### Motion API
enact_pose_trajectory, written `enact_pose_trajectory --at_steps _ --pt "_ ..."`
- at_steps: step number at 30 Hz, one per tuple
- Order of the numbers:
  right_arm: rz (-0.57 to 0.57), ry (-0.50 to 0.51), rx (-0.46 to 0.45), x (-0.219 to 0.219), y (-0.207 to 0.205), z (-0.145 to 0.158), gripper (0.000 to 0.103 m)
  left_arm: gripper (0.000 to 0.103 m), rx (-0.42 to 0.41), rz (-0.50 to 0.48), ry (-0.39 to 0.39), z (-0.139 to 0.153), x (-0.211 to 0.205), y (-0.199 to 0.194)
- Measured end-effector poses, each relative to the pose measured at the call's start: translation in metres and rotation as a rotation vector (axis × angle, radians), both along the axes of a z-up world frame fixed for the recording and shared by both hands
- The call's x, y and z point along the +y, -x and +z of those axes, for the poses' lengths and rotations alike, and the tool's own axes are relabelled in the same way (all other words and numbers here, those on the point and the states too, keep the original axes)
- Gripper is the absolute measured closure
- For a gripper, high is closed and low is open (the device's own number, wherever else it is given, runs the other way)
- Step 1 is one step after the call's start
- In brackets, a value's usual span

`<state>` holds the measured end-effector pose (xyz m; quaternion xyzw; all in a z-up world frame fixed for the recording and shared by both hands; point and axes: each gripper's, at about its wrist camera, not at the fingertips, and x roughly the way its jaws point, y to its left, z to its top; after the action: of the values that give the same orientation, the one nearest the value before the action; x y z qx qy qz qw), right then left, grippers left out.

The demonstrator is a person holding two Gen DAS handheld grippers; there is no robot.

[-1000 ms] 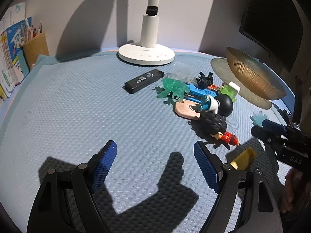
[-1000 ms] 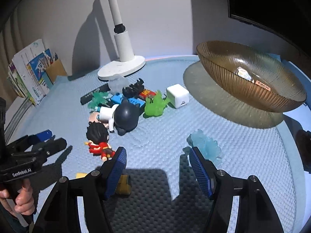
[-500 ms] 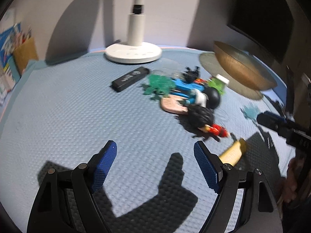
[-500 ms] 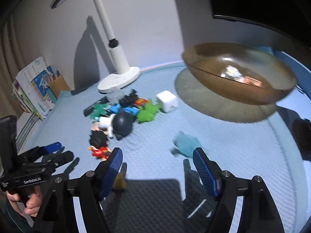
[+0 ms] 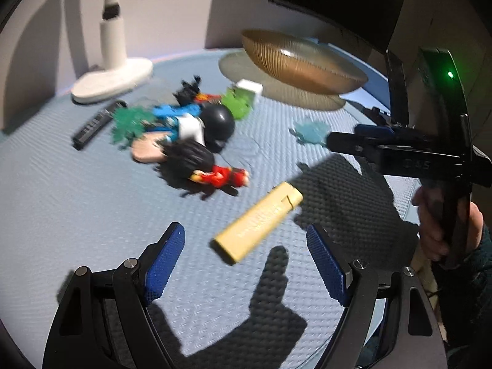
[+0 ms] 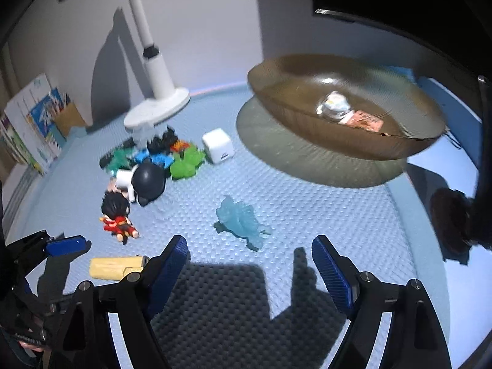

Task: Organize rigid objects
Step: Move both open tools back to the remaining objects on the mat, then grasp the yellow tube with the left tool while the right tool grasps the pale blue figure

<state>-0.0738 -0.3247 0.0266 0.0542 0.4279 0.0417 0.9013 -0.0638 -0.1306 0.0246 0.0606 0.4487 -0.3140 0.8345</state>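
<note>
Sorting has barely begun: the ribbed amber bowl (image 6: 344,123), ahead and to the right of the right hand-held gripper (image 6: 250,273), holds only two small items, while hard plastic figurines (image 5: 184,135) lie heaped on the dimpled foam surface (image 5: 77,215). A smooth yellow lighter (image 5: 258,218) lies just ahead of the left hand-held gripper (image 5: 246,261). A translucent blue toy (image 6: 241,220) lies just ahead of the right one. Both spread wide, empty.

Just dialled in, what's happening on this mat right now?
A person holds two grippers, both open and empty. The left gripper faces the pale yellow lighter lying on the blue foam mat; the right gripper faces the translucent blue toy. The amber glass bowl holds two small items; other toys lie piled by the lamp.
</note>
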Motion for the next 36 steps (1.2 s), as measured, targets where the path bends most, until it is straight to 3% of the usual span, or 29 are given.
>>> enact_pose_trajectory --at_steps 4,6,8,10,11,17,21,22,26,31,32,33,36 --pt "0.001 0.008 0.018 0.003 -0.012 -0.007 0.021 0.027 0.007 -0.014 -0.012 -0.004 -0.011 0.000" --pt "0.001 0.004 0.011 0.003 -0.015 -0.006 0.028 0.035 0.006 -0.023 -0.019 -0.005 -0.016 0.000" --pt "0.012 0.014 0.011 0.007 -0.018 -0.006 0.040 0.041 -0.007 -0.025 -0.040 -0.005 -0.021 0.001" --pt "0.015 0.045 0.009 0.012 -0.020 -0.007 0.048 0.061 -0.019 -0.026 -0.051 -0.004 -0.025 0.001" --pt "0.021 0.059 0.007 0.014 -0.021 -0.007 0.056 0.065 -0.020 -0.027 -0.054 -0.005 -0.026 0.001" --pt "0.033 0.131 -0.005 0.025 -0.022 -0.010 0.069 0.078 -0.023 -0.023 -0.032 -0.003 -0.025 0.006" --pt "0.022 0.065 -0.003 0.014 -0.015 -0.005 0.073 0.084 -0.018 0.012 -0.022 -0.001 -0.018 0.011" --pt "0.022 0.050 -0.005 0.012 -0.012 -0.003 0.073 0.090 -0.020 0.028 -0.018 0.000 -0.013 0.012" --pt "0.013 0.032 -0.022 0.007 0.003 0.007 0.074 0.092 -0.031 0.108 -0.023 0.006 0.012 0.017" --pt "0.044 0.027 0.002 0.013 0.012 0.003 0.072 0.088 0.015 0.115 -0.012 -0.003 0.024 0.018" --pt "0.060 0.018 0.024 0.014 0.012 -0.002 0.069 0.082 0.025 0.124 -0.012 -0.003 0.022 0.016" --pt "0.066 0.014 0.038 0.015 0.012 -0.005 0.066 0.070 0.033 0.127 -0.001 -0.003 0.020 0.013" --pt "0.084 0.016 0.023 0.014 0.023 -0.006 0.040 0.061 0.025 0.103 0.011 0.000 0.007 0.006"
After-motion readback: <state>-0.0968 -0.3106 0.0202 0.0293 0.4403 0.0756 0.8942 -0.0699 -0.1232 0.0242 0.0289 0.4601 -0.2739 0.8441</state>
